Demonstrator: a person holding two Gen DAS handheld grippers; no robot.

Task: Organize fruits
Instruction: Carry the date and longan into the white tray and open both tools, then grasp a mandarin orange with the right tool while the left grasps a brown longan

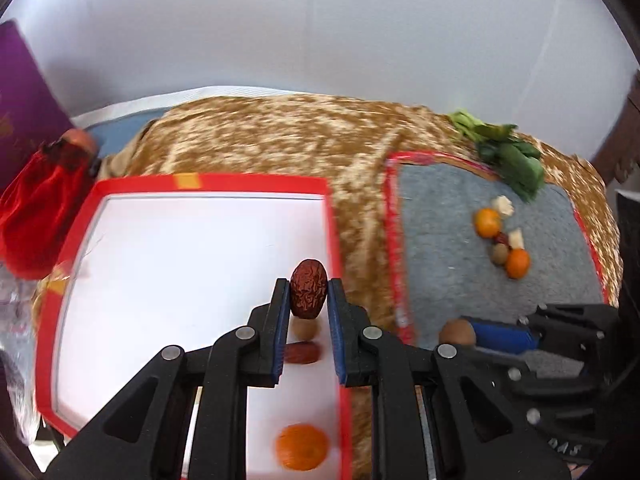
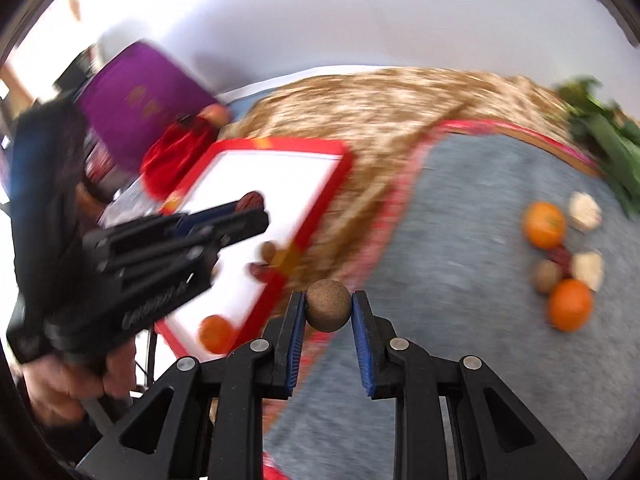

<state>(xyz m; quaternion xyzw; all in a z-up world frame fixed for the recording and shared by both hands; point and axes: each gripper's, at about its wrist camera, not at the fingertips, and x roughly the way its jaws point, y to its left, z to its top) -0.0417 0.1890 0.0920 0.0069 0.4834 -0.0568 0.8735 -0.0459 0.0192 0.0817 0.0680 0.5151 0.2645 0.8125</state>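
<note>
Left gripper (image 1: 308, 295): clenched on a wrinkled red date (image 1: 308, 289), above the red-rimmed white tray (image 1: 256, 181)
Right gripper (image 2: 328, 312): grasping a round brown walnut (image 2: 328, 306) over the grey mat (image 2: 460, 216)
Tray: holds a tangerine (image 1: 302, 446), a date, a nut
Mat: two tangerines, more fruit

No legible text anywhere.

My left wrist cam sits right behind my left claw (image 1: 308, 296), tilted down, close over the white tray (image 1: 192, 280) with the grey mat (image 1: 460, 240) off at 2 o'clock. The right cam rides behind my right claw (image 2: 328, 312), low over that mat (image 2: 460, 220), tray (image 2: 280, 176) at 10 o'clock. Both views share tray and mat.
</note>
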